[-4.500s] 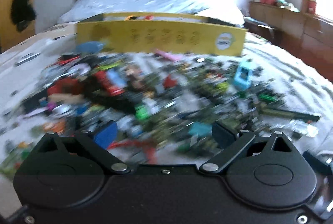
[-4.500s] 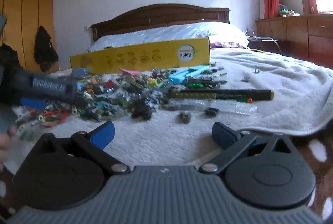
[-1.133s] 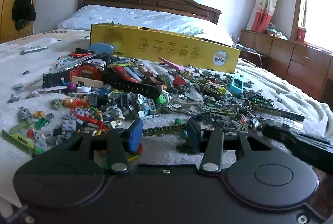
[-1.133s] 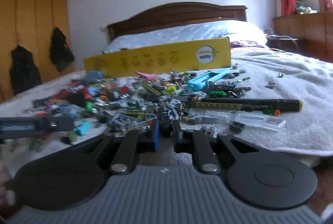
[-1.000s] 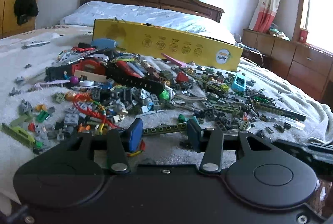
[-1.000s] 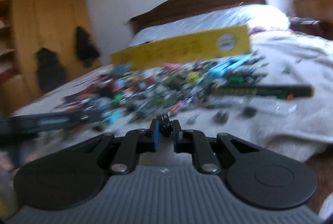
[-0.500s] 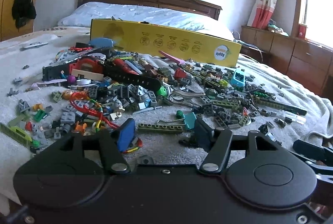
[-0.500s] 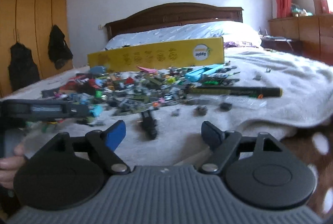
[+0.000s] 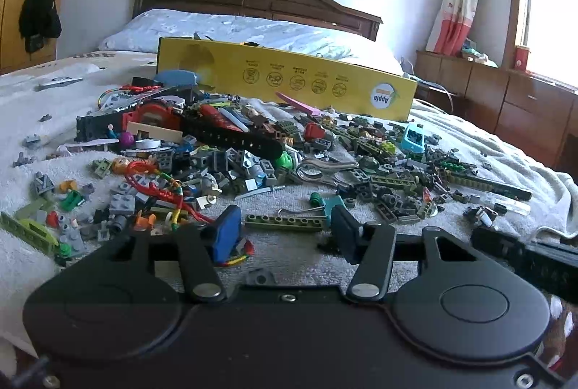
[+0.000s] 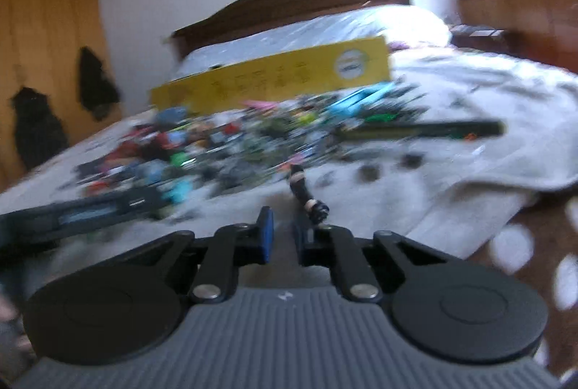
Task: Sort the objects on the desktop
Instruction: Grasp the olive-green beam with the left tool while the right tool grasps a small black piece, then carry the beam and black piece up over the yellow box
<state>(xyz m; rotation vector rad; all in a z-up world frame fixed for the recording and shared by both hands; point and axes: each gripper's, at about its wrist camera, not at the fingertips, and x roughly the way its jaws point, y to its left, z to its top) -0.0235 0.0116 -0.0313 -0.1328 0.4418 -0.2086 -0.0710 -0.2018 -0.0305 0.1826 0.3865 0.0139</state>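
Observation:
A heap of small toy bricks and odd bits (image 9: 231,150) covers a white towel (image 9: 21,273) on a bed. My left gripper (image 9: 285,232) hangs low at the heap's near edge, half apart and closing. An olive holed beam (image 9: 285,222) lies on the towel between its fingertips, and the pads do not press it. The right wrist view is blurred. My right gripper (image 10: 283,237) is closing to a narrow gap with nothing in it. A small black-and-beige piece (image 10: 307,197) lies just ahead of its right finger (image 10: 301,237).
A long yellow cardboard box (image 9: 285,82) stands behind the heap, with pillows and a wooden headboard beyond. A long dark rod (image 10: 426,129) lies at the heap's right. The towel's right edge drops to a brown spotted blanket (image 10: 542,244). Wooden drawers (image 9: 523,107) line the right wall.
My right gripper, shut on the small dark piece a second ago, opened wide and left it on the towel, then narrowed again as its view swung. The left jaws widened slightly.

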